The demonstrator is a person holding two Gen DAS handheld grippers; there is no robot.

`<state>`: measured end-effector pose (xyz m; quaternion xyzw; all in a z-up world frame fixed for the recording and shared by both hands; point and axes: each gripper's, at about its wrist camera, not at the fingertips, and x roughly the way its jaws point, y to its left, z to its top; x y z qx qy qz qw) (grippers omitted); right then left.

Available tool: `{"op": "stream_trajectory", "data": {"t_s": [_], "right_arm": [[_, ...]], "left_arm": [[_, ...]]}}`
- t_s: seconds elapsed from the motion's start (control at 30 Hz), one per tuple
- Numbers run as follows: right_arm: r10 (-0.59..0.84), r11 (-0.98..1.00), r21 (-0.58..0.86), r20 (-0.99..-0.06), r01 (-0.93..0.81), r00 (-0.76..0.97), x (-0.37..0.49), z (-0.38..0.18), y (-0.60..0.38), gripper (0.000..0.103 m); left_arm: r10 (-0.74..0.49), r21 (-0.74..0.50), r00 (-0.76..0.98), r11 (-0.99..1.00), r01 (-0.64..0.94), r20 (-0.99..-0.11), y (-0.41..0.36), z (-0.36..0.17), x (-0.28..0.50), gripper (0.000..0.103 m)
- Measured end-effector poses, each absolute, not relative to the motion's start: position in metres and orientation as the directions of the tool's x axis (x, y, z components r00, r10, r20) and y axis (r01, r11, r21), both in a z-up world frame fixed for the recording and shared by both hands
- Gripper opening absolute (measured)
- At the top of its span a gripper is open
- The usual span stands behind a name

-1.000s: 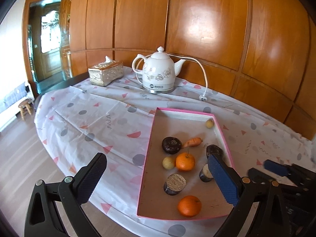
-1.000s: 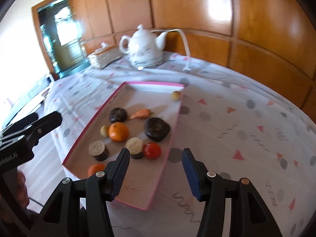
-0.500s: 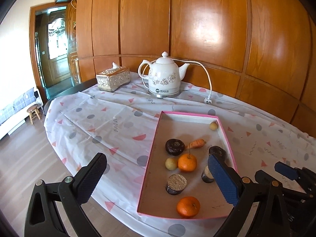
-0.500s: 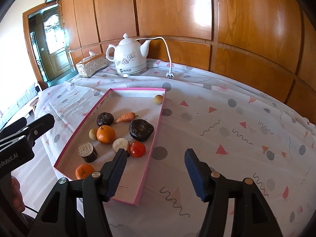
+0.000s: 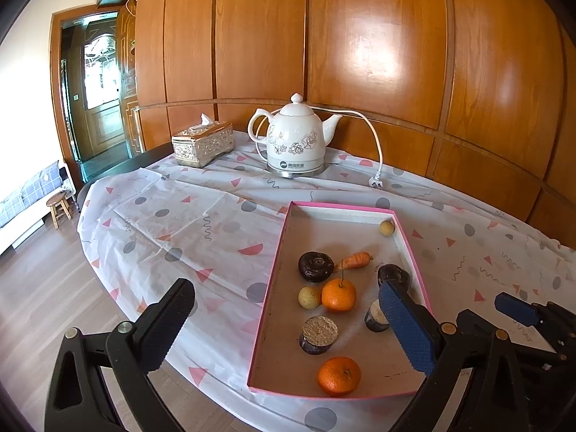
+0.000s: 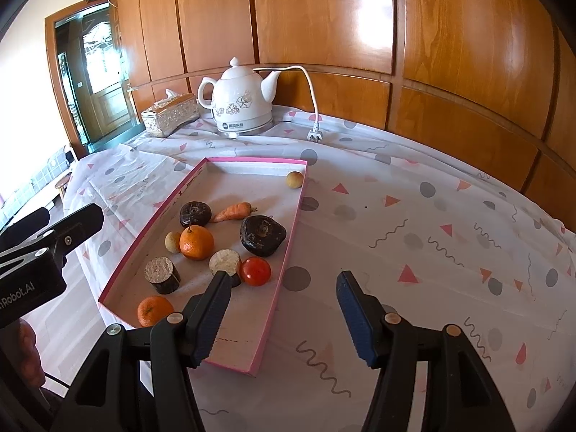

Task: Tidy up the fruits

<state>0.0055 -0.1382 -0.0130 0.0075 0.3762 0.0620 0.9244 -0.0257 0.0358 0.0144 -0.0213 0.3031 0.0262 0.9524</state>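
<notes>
- The shallow pink-edged cardboard tray lies on a white tablecloth with pink triangles and grey dots; all the fruit sits inside the tray.
- Near the tray's far corner rests a small round tan fruit; toward its middle lie a small orange carrot, a dark brown flattened fruit and a larger dark lumpy fruit.
- Nearer the tray's front are a stemmed orange mandarin, a red tomato, two short dark cylinders with pale tops and a second mandarin by the front edge.
- The right gripper hangs over the tray's front corner; its jaws have just been opening, stand part-way apart and hold nothing.
- The left gripper hovers at the tray's front, jaws wide and empty.
- Beyond the tray stand a white floral ceramic kettle and a silver embossed tissue box.
</notes>
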Motion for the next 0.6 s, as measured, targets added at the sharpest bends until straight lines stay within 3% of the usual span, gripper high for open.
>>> {"op": "stream_trajectory", "data": {"t_s": [0.6], "right_arm": [[0.119, 0.992, 0.053, -0.701, -0.115, 0.703, 0.0076, -0.0153, -0.1355, 0.062]], "left_arm": [[0.026, -0.017, 0.819, 0.999, -0.044, -0.574, 0.0335, 0.0148, -0.0268, 0.103]]}}
